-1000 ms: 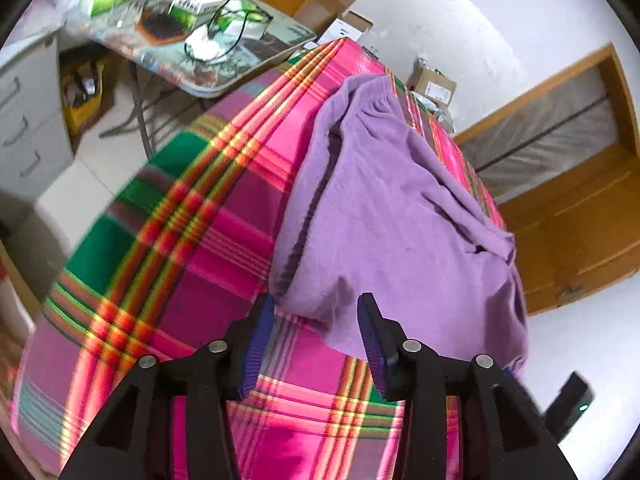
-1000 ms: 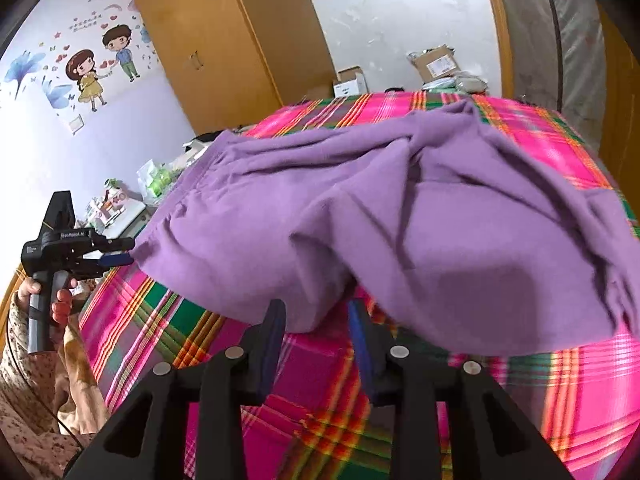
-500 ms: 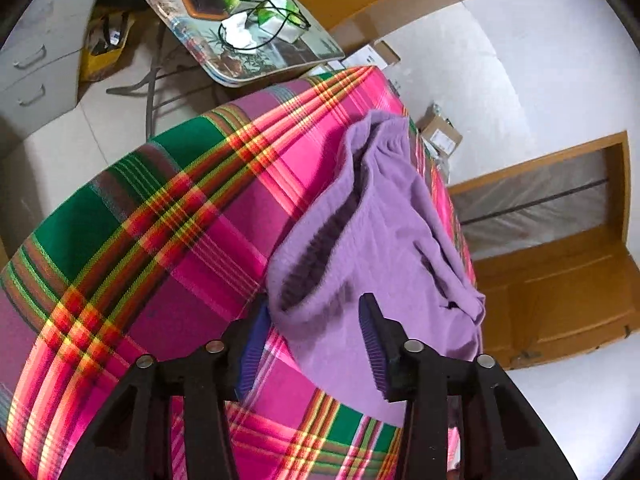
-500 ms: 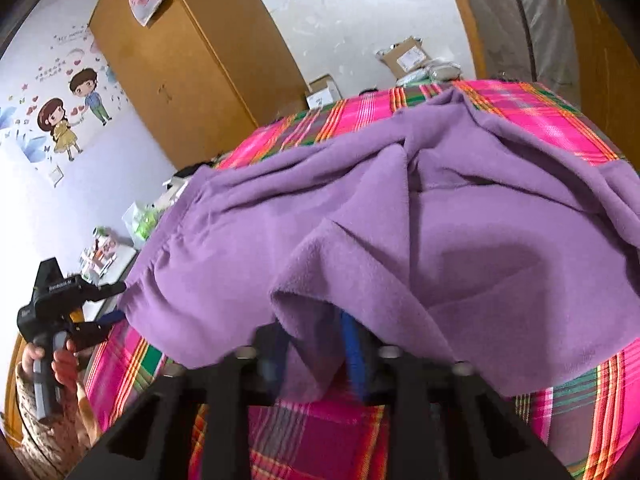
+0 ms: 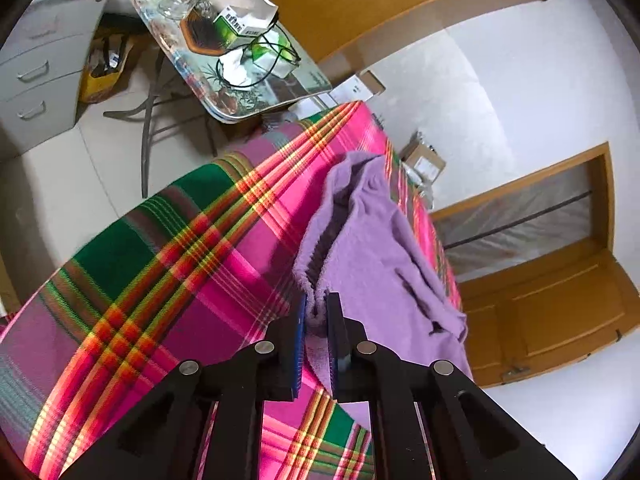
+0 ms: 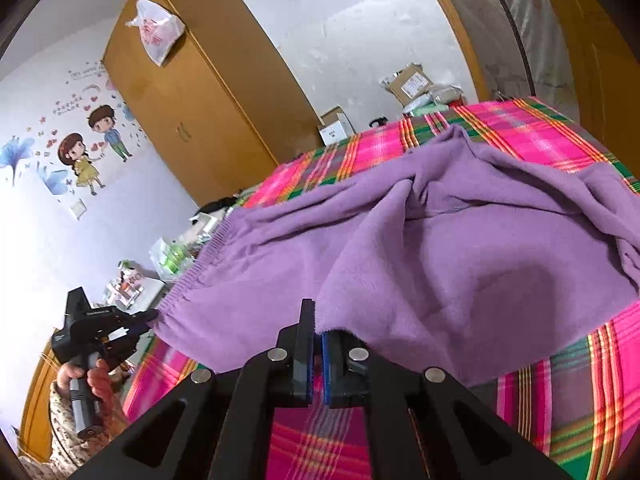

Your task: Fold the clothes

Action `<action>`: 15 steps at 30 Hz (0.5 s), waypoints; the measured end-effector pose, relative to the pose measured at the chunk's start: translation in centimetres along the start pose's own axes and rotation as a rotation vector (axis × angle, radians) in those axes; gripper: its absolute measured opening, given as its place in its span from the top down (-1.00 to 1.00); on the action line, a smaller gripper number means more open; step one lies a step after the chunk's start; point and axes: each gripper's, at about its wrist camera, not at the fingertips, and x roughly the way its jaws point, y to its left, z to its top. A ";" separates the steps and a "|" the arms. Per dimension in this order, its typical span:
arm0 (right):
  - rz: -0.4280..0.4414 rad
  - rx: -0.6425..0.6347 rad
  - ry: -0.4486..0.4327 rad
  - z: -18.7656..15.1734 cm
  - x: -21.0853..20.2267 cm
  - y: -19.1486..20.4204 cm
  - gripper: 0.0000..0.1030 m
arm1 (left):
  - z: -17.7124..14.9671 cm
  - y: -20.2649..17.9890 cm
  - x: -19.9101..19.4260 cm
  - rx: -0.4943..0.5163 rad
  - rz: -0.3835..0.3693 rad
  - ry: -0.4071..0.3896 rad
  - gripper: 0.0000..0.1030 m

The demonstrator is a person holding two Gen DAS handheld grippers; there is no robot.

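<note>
A purple fleece garment (image 5: 372, 248) (image 6: 440, 248) lies rumpled on a bed covered by a pink and green plaid cloth (image 5: 160, 260) (image 6: 540, 144). My left gripper (image 5: 318, 300) is closing, with the near corner of the ribbed waistband pinched between its pads. In the right wrist view the same left gripper (image 6: 150, 316) holds that corner at the far left, in a person's hand (image 6: 92, 380). My right gripper (image 6: 317, 322) has its jaws closing tight on the garment's near raw edge, which rises off the cloth.
A cluttered folding table (image 5: 224, 52) and grey drawers (image 5: 36, 76) stand beyond the bed's left side. A wooden wardrobe (image 6: 200, 112) and cardboard boxes (image 6: 412, 84) are at the far end. A wooden door frame (image 5: 560, 308) is on the right.
Both grippers went from open around the garment's edge to pinching it. The held edges have lifted slightly off the plaid cloth, and both views have rolled.
</note>
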 end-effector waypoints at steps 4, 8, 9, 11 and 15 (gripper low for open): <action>0.022 -0.014 -0.006 -0.5 -1.2 0.6 0.95 | -0.3 0.8 -1.3 -0.012 -0.009 -0.019 0.81; 0.037 -0.020 -0.003 -1.2 -2.3 1.0 0.95 | -0.8 1.8 -2.5 -0.028 -0.010 -0.032 0.81; 0.043 -0.013 0.003 -1.4 -2.5 0.9 0.95 | -0.9 2.1 -2.8 -0.030 -0.009 -0.033 0.81; 0.037 -0.003 0.013 -2.0 -2.9 0.7 0.95 | -1.4 2.4 -3.3 -0.034 -0.010 -0.033 0.81; 0.039 0.033 0.033 -3.3 -3.8 0.0 0.95 | -2.3 2.8 -4.2 -0.027 -0.012 -0.033 0.81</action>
